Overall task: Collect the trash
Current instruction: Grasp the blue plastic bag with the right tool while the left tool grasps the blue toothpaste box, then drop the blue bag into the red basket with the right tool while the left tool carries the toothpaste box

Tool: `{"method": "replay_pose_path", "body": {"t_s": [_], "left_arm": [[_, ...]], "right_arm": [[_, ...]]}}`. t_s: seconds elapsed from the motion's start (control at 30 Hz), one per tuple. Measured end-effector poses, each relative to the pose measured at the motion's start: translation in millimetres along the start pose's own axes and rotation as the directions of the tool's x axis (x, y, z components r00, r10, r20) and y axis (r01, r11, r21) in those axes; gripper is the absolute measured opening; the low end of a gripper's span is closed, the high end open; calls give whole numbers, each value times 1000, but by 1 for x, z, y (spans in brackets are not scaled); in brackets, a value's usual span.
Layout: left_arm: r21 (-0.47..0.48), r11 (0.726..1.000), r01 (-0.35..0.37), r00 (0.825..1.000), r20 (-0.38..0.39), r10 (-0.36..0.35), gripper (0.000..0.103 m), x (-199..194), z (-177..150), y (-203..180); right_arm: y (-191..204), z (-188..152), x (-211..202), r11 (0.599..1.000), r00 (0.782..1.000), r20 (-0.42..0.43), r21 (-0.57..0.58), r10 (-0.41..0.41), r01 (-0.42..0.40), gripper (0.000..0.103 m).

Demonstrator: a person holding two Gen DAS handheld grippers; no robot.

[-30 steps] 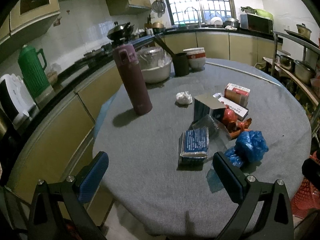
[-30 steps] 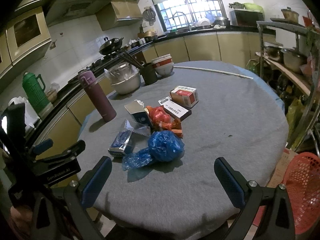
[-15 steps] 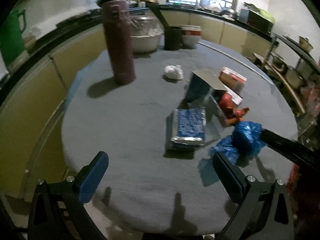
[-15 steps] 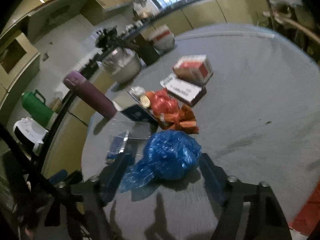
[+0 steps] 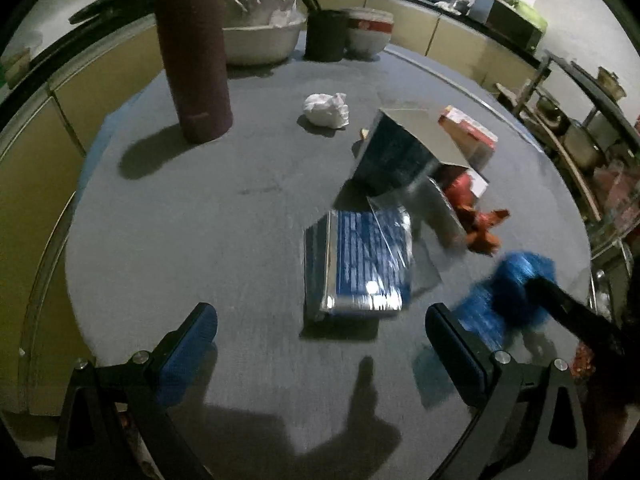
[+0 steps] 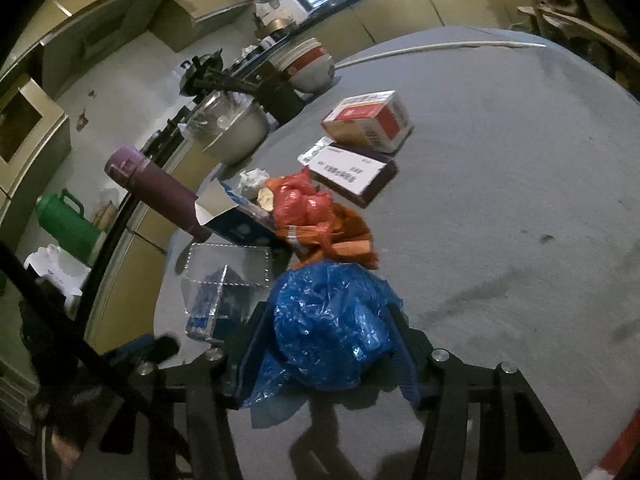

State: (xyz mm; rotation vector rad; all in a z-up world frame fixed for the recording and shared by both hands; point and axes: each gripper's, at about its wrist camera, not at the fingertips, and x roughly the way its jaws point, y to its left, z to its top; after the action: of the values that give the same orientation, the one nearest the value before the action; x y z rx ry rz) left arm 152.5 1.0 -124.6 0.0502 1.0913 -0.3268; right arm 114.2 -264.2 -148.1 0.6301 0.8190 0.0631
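Blue foil packet [image 5: 362, 266] lies dead ahead of my left gripper [image 5: 320, 354], fingers spread wide and empty, its long axis running away from me on the grey table [image 5: 180, 220]. From the right wrist, my right gripper [image 6: 326, 344] is clamped around the crumpled blue plastic bag [image 6: 332, 320]; the left view shows that bag only blurred.

The round table [image 5: 168, 240] is seen from low over its near edge in the left wrist view, faced across toward the counter and window, a blue foil packet [image 5: 362, 264] lying close ahead. In the right wrist view, the same table [image 6: 500, 184] is viewed from further right, tilted, very near a blue plastic bag [image 6: 332, 324]. Packet, bag and maroon flask [image 5: 192, 48] are shared by both.
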Motion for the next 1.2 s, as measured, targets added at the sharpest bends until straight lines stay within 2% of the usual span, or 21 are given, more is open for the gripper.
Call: {"method": "replay_pose_path", "body": {"t_s": [0.17, 0.23, 0.33, 0.37, 0.43, 0.47, 0.53, 0.57, 0.7, 0.83, 0.97, 1.1, 1.2], "left_arm": [[17, 1000, 19, 999, -47, -18, 103, 25, 15, -15], [31, 1000, -3, 998, -62, 5, 103, 34, 16, -20], [11, 1000, 16, 996, -89, -15, 102, 45, 14, -17], [6, 1000, 10, 995, -97, -9, 100, 49, 13, -15], [4, 1000, 15, 994, -111, -14, 82, 53, 8, -12], [16, 1000, 3, 995, -98, -1, 81, 53, 6, -12], [48, 998, -27, 997, -77, 30, 64, 52, 3, -14], [54, 998, -30, 997, -71, 34, 62, 51, 2, -13], [39, 999, -8, 998, -69, 10, 62, 46, 2, -4], [59, 998, -36, 999, -31, 38, 62, 29, -6, 1], [90, 992, -92, 995, -19, 95, 62, 10, -19, 4], [77, 988, -134, 991, -6, 135, 62, -7, -30, 10], [90, 984, -151, 988, 42, 148, 62, -26, -36, 0]], "right_arm": [[-11, -9, -24, 1000, 999, 31, -14, -25, 26, 59], [-17, -12, -35, 1000, 999, 44, -2, -23, 23, 59], [-25, -17, -50, 1000, 997, 67, 11, -29, 28, 59], [-28, -18, -55, 999, 997, 73, 16, -32, 31, 59], [-34, -20, -63, 999, 996, 85, 28, -39, 37, 59], [-37, -20, -65, 999, 995, 89, 35, -42, 39, 59], [-43, -21, -68, 998, 994, 95, 54, -46, 41, 59], [-46, -21, -69, 997, 994, 99, 65, -44, 38, 59], [-49, -21, -75, 997, 992, 115, 67, -47, 40, 59], [-46, -21, -83, 998, 989, 138, 44, -52, 47, 59], [-49, -19, -102, 998, 981, 188, 42, -46, 38, 59], [-62, -16, -126, 996, 967, 247, 68, -68, 52, 59], [-77, -16, -147, 993, 952, 289, 96, -100, 75, 59]]}}
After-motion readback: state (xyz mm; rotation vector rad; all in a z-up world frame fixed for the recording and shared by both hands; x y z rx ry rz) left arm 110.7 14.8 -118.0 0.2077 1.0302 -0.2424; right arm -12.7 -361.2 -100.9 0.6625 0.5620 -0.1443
